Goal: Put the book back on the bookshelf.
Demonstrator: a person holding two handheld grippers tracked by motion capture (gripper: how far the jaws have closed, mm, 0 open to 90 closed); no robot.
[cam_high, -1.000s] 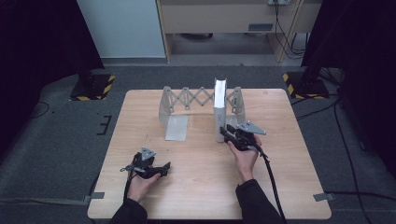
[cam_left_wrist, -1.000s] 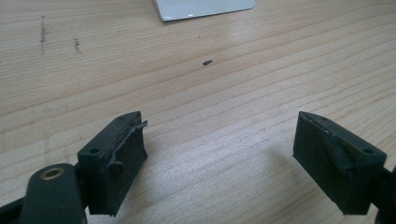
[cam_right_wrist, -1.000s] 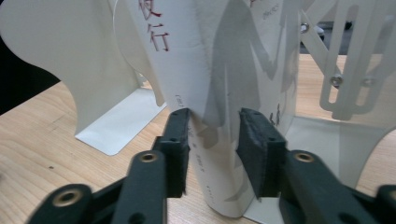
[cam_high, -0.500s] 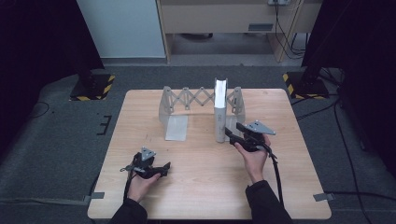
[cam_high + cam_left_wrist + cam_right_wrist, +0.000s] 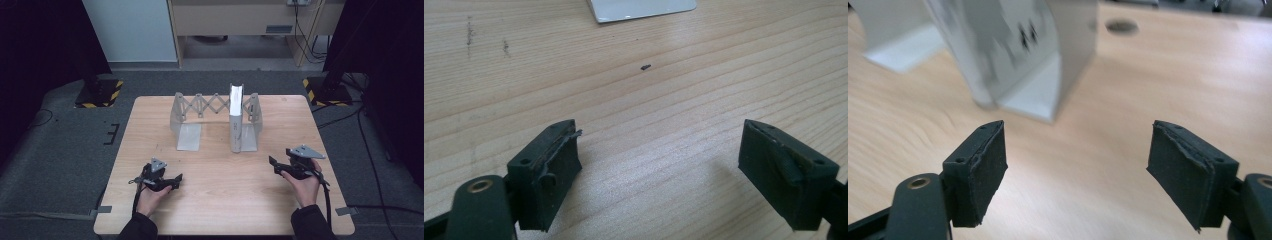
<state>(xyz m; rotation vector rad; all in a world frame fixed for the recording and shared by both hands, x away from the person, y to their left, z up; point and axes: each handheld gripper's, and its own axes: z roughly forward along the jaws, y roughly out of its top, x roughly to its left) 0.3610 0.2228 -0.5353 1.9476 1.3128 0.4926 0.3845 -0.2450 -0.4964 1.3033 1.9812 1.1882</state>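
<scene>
A white book (image 5: 236, 117) stands upright at the right end of a grey accordion book rack (image 5: 210, 104) at the back of the table. In the right gripper view the book (image 5: 998, 45) is blurred and leans against the rack's end plate (image 5: 1070, 35). My right gripper (image 5: 274, 164) is to the right of the book and nearer the person, apart from it. Its jaws (image 5: 1080, 170) have just been opening, and only bare wood lies between them. My left gripper (image 5: 172, 181) rests low at the front left, open (image 5: 659, 170) over the wood.
The wooden table (image 5: 220, 200) has its front edge just behind both hands. The foot of the rack's left end (image 5: 644, 7) lies flat ahead of the left gripper. A small dark speck (image 5: 645, 66) sits on the wood. Dark floor surrounds the table.
The right gripper has come away from the book, moving right and toward the person, and its jaws have opened. The book stays upright in the rack. The left gripper has not moved.
</scene>
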